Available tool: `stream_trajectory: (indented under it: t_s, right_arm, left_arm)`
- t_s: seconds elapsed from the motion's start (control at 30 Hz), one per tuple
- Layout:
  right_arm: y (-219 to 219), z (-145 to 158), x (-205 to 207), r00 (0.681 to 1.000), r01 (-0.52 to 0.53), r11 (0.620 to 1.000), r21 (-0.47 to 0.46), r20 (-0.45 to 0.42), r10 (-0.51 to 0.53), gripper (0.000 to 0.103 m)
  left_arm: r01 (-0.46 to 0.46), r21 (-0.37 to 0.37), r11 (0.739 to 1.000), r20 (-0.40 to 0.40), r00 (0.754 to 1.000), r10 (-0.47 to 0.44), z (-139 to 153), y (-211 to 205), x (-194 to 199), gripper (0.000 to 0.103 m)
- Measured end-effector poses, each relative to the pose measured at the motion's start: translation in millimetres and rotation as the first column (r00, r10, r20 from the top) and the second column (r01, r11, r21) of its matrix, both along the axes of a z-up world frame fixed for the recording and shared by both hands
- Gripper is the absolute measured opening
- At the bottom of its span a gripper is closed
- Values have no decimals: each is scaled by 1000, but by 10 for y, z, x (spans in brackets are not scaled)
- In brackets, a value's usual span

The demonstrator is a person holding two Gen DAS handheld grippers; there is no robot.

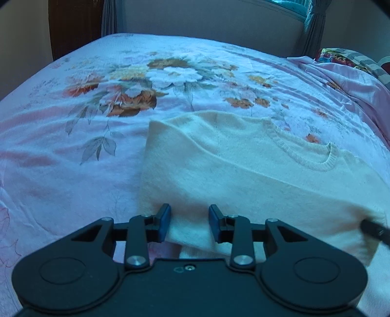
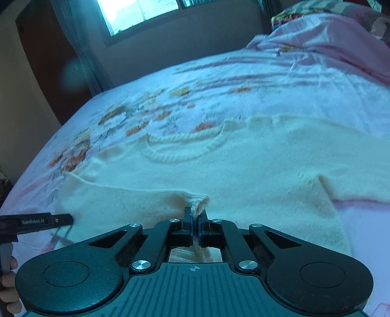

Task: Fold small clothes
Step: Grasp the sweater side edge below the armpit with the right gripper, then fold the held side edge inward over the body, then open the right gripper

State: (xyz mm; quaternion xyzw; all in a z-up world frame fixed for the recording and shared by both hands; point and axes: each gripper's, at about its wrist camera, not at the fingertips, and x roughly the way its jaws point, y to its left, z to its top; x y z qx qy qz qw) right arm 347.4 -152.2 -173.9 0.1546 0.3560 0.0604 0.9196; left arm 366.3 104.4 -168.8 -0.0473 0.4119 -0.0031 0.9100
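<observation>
Right gripper (image 2: 194,217): tilted down at the bed, jaws pinched tight on the cream sweater's (image 2: 243,165) cuff (image 2: 201,201), lower centre of frame.
Left gripper (image 1: 189,220): angled down, blue pads (image 1: 165,219) parted, straddling the sweater's near folded edge without pressing it.
Hidden: a hand (image 2: 8,287) is cut off at lower left.
Around: floral bedsheet (image 1: 73,146); rumpled pink quilt (image 2: 329,36) upper right; curtain (image 2: 78,48) and window (image 2: 136,12) beyond.

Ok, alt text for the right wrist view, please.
The right gripper has its fingers shut on the cuff of a cream knit sweater spread on a floral bedsheet. The left gripper enters at the left edge, with a window behind the bed.
</observation>
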Motion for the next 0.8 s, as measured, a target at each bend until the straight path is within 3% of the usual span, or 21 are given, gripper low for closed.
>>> stream_trajectory:
  t_s: [0.13, 0.33, 0.5, 0.57, 0.6, 0.8]
  right_arm:
    - [-247, 268, -96, 992, 94, 994, -53, 90, -89, 2]
    - [-594, -183, -231, 983, 150, 988, -45, -97, -154, 3]
    - [-720, -122, -369, 975, 219, 975, -37, -39, -221, 2]
    - [-711, -151, -339, 974, 214, 976, -43, -66, -217, 3]
    - [-700, -217, -286, 975, 189, 981, -35, -116, -191, 3]
    - [-939, -291, -361, 969, 211, 968, 137, -159, -189, 3]
  left_arm:
    - [19, -14, 1000, 37, 999, -19, 105, -90, 55, 32]
    - [54, 26, 998, -2, 999, -54, -72, -284, 129, 34]
    - [50, 8, 999, 1, 999, -50, -37, -217, 77, 34]
    - [56, 24, 998, 3, 998, -56, -36, -230, 82, 36]
    - [56, 26, 998, -5, 998, -56, -43, -233, 95, 36]
    - [92, -7, 996, 26, 995, -91, 77, -299, 245, 39]
